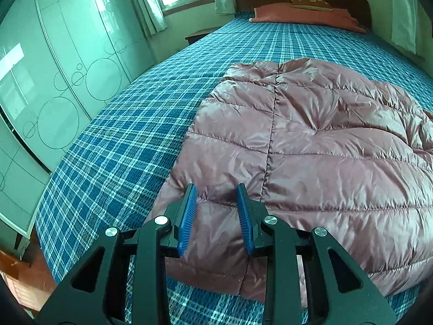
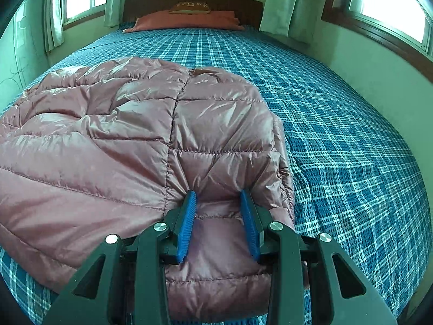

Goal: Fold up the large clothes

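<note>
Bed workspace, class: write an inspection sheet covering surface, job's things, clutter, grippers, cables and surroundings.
Surface: blue plaid bedspread, flat.
Job's things: dusty-pink quilted puffer jacket, spread on the bed, near edge at both grippers.
Clutter: orange-red pillow with a small brown cushion on it, at the headboard.
Grippers: left gripper and right gripper, blue pads pressed on bunched jacket fabric.
Cables: nothing seen.
Surroundings: glossy wardrobe doors, curtained windows, dark wooden headboard.

– what's on the bed?
– 1 puffy pink jacket [image 1: 311,146], 1 red pillow [image 1: 305,16], 1 small brown cushion [image 1: 311,2].
– and your tongs?
– 2, each with 2 blue pads [image 2: 186,227].
</note>
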Motion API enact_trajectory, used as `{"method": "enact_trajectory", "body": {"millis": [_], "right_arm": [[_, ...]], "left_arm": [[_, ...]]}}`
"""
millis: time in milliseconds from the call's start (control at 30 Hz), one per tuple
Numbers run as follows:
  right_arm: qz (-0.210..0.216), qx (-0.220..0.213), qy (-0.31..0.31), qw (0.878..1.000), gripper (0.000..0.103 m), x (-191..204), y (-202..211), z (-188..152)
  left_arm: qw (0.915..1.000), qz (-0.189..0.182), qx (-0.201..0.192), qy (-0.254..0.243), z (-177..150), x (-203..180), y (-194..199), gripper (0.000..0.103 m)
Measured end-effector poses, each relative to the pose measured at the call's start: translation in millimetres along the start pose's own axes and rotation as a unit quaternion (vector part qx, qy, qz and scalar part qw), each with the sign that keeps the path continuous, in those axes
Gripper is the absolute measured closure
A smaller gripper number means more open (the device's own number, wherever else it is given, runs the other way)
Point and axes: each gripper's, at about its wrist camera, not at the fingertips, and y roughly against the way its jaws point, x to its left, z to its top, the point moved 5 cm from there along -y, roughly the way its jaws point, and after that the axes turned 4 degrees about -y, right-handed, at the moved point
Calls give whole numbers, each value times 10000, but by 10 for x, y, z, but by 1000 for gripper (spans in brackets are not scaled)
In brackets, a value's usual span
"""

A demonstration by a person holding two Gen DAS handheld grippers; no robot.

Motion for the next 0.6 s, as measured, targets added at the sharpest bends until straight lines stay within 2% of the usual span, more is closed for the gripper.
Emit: {"method": "enact_trajectory", "body": {"millis": [67, 133, 200, 300, 433, 600], "right_arm": [[-21, -17, 8, 10000, 68, 2, 3, 9], [-46, -31, 10, 10000, 68, 32, 13, -24], [-67, -43, 12, 10000, 68, 43, 22, -38], [-84, -58, 16, 9999, 68, 40, 26, -37], [-82, -66, 10, 9999, 68, 37, 28, -33], [-82, -65, 13, 9999, 68, 35, 26, -35]], "left_arm": [[10000, -68, 9, 47, -13, 36, 17, 70], [9999, -86, 6, 115, -19, 83, 44, 58], [9997, -159, 25, 164, -27, 122, 62, 55], [9977, -551, 128, 368, -30, 197, 90, 46], [9900, -1195, 245, 715, -54, 264, 106, 43], [9800, -1661, 348, 1040, -90, 327, 15, 42]]}}
